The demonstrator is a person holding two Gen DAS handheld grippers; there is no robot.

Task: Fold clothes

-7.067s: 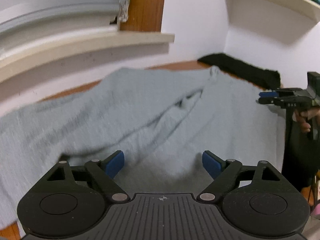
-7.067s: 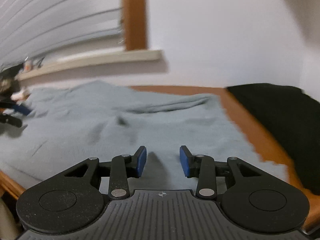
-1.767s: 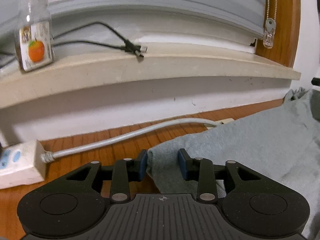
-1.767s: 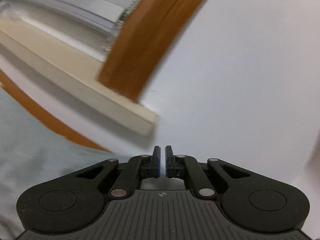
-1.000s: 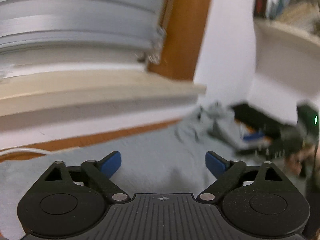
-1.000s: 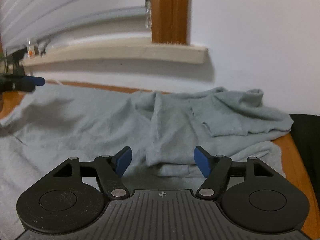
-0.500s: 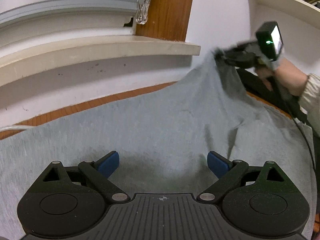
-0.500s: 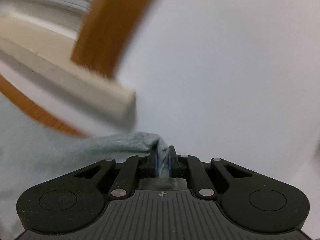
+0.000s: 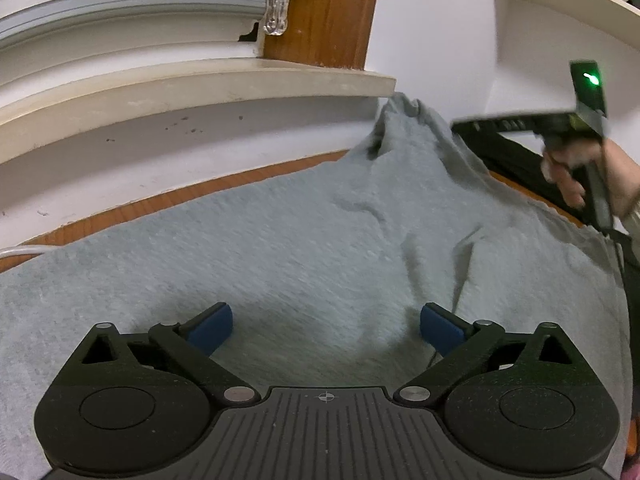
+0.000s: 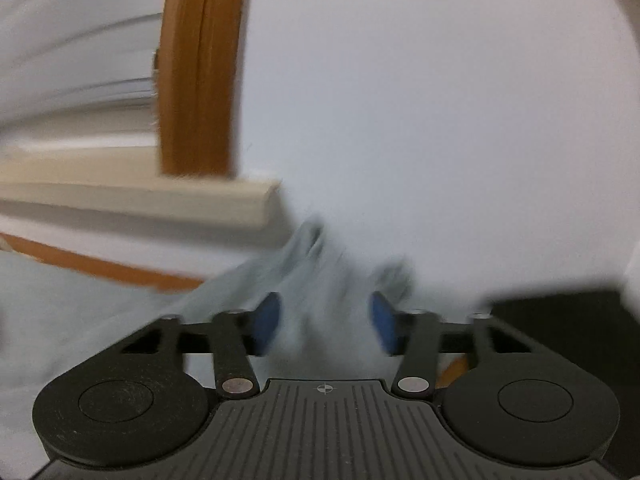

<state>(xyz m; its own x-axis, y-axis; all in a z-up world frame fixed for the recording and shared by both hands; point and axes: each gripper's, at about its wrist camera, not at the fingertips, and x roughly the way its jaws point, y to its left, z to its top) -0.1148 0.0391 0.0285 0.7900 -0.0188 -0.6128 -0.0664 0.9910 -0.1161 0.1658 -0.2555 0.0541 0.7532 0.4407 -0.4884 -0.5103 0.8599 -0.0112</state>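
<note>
The grey garment (image 9: pixel 304 240) looks soft and floppy; grip its bunched corner ahead of the right claw (image 10: pixel 325 322), jaws apart after just opening, cloth loose between them

no readable text in either view
on my right gripper (image 9: pixel 516 123) i see only a smeared pale marking along its black body, too blurred to read; nothing else bears letters or numbers.

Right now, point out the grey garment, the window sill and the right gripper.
grey garment (image 9: pixel 300 248): left wrist view, flat middle.
window sill (image 9: pixel 200 84): left wrist view, front edge.
right gripper (image 10: pixel 326 322): right wrist view, between its blue pads.
</note>
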